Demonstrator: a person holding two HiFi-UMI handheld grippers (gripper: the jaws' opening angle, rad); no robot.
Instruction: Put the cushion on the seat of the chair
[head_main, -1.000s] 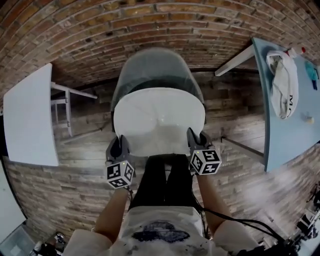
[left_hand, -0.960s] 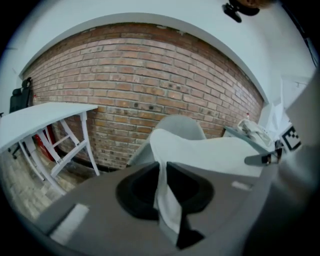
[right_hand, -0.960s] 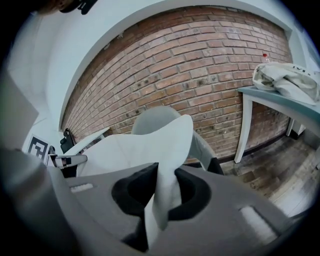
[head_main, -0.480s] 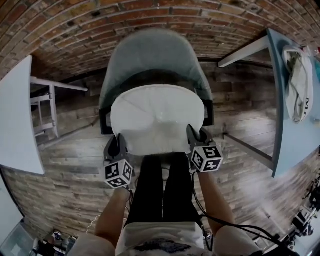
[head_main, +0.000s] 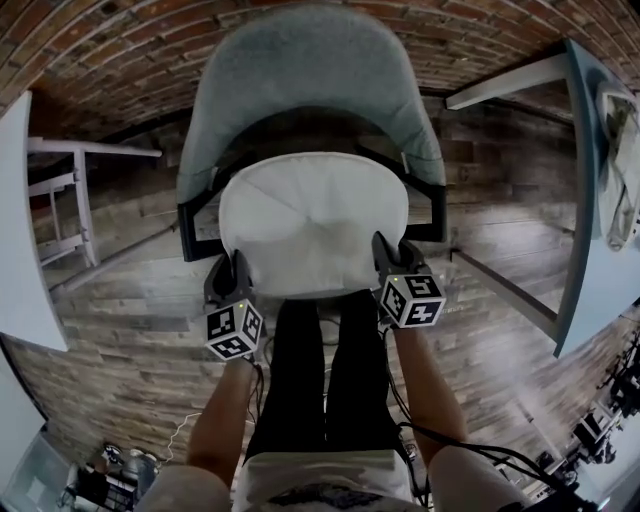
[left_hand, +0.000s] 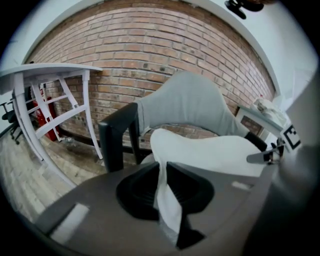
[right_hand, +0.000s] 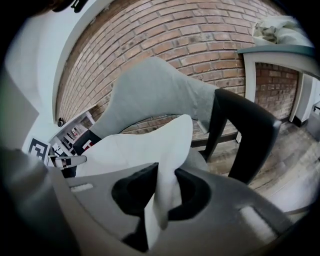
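A white round cushion (head_main: 312, 222) hangs flat just above the seat of a grey armchair (head_main: 300, 80) with black arms. My left gripper (head_main: 233, 283) is shut on the cushion's near left edge, and my right gripper (head_main: 392, 262) is shut on its near right edge. In the left gripper view the white cushion (left_hand: 210, 152) runs from the jaws of the left gripper (left_hand: 164, 192) toward the grey chair back (left_hand: 187, 102). In the right gripper view a fold of the cushion (right_hand: 150, 145) is pinched in the right gripper (right_hand: 161, 192). The seat is hidden under the cushion.
White tables stand at the left (head_main: 15, 230) and a blue-grey table (head_main: 590, 200) with white cloth (head_main: 620, 140) at the right. A brick wall (head_main: 110, 30) is behind the chair. The person's dark legs (head_main: 320, 370) stand right in front of the chair on a wood-plank floor.
Both grippers have come down with the cushion, which now sits lower between the chair's arms. The chair appears larger and closer in the head view.
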